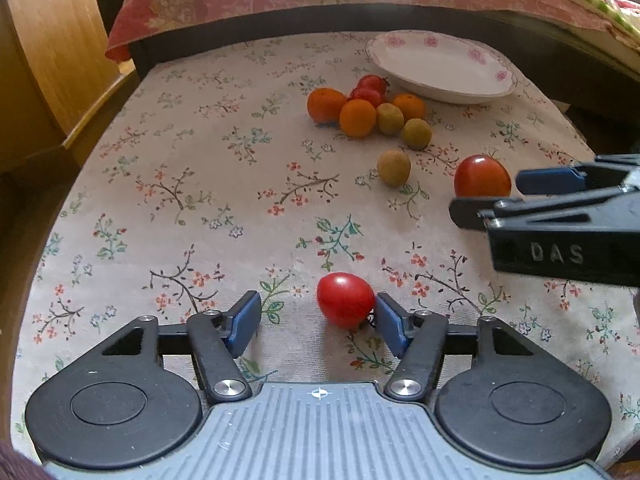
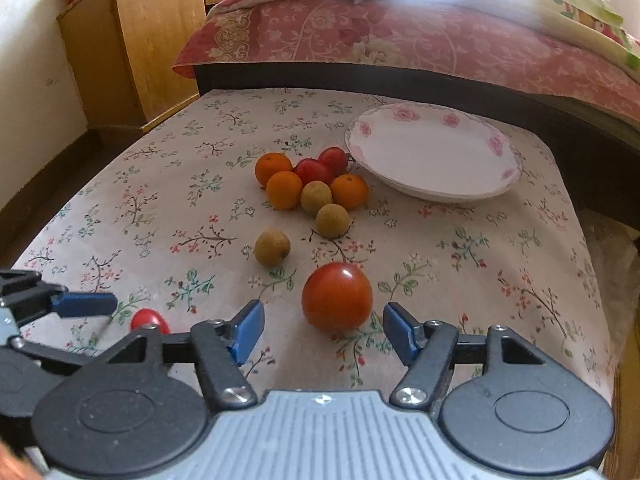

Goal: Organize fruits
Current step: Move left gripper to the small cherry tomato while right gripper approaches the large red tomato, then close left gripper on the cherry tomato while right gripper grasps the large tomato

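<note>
Grippers both low over the floral tablecloth [image 1: 200,184], each lined up on a tomato. Left gripper [image 1: 318,322] spread wide, gripping nothing. Small red tomato [image 1: 345,299] sits between its blue pads, off-centre: touching or just about touching the right-hand pad [image 1: 390,326], clear gap to the other pad. Tomato rests on the cloth.

Right gripper [image 2: 323,330] also wide open, nothing held. Large tomato [image 2: 337,295] lies on the cloth just ahead of the fingertips, roughly centred in the gap, touching neither pad. In the left wrist view the same large tomato [image 1: 482,176] sits right at the tip of the right gripper, which comes in from the right edge.

Rest of the fruit is further back: a tight cluster of three oranges [image 2: 284,190], two red tomatoes [image 2: 314,171] and two brownish-green round fruits [image 2: 332,220], all just beside the white plate [image 2: 434,152] with pink flower rim. Nearest cluster tomato is close to the plate rim; contact unclear. Third brownish-green fruit [image 2: 272,247] sits alone between the cluster and the large tomato. No fruit on the plate.

Behind the table: bed with red patterned cover [image 2: 400,36], wooden cabinet [image 2: 136,40] at the left.
</note>
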`<state>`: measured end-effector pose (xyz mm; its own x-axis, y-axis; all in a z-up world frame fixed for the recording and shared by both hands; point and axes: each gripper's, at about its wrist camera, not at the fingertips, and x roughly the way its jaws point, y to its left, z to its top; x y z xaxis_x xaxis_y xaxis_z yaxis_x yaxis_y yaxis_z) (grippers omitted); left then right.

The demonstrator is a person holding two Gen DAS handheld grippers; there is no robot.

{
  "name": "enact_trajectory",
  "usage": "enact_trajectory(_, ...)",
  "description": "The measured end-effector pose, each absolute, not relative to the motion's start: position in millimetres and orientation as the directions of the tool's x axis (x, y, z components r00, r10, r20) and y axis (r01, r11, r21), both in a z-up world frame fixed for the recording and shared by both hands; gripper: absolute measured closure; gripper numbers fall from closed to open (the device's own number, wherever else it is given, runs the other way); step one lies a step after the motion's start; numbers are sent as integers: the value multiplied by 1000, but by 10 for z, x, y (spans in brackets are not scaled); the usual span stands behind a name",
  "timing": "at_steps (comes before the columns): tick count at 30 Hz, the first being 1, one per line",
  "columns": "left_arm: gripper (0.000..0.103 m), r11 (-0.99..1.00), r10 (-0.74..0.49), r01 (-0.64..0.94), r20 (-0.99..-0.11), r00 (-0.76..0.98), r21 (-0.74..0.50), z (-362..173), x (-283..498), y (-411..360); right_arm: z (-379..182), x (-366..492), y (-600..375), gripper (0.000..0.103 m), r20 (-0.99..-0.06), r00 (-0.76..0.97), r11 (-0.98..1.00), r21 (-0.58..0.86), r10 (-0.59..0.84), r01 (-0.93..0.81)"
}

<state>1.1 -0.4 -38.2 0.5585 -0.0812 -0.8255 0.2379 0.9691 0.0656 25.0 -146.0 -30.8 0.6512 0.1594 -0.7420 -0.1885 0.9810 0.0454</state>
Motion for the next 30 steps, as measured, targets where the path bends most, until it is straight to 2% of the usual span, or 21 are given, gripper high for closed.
enact_trajectory(9,31,971,-105,237,-819,564,39,-398,5,38,-463,389,-1432,47,-765,622,978,52,169,-201)
enact_trajectory(14,25,973,-86,225,-820,567,54,-411,16,35,-469,401,-1432,46,-767,615,973,56,185,-224)
enact_trajectory(16,18,978,-75,204,-823,562,50,-424,36,67,-467,408,-1439,45,-769,610,971,57,191,-232)
enact_trajectory(19,15,978,-62,200,-823,564,64,-431,42,61,-468,430,-1441,40,-777,594,963,63,211,-261)
enact_trajectory(23,13,980,-52,188,-821,568,68,-436,41,73,-465,431,-1429,39,-781,586,961,67,218,-268)
enact_trajectory(24,15,980,-50,187,-824,565,69,-432,46,66,-465,435,-1436,39,-781,584,960,73,223,-269)
enact_trajectory(27,35,975,-84,219,-833,547,45,-383,54,23,-451,449,-1485,38,-779,579,962,115,242,-248)
enact_trajectory(29,42,966,-95,250,-822,561,59,-385,37,-9,-442,455,-1497,49,-778,583,966,116,234,-232)
enact_trajectory(30,44,966,-101,252,-821,562,54,-389,35,-10,-434,450,-1493,60,-783,587,971,91,207,-222)
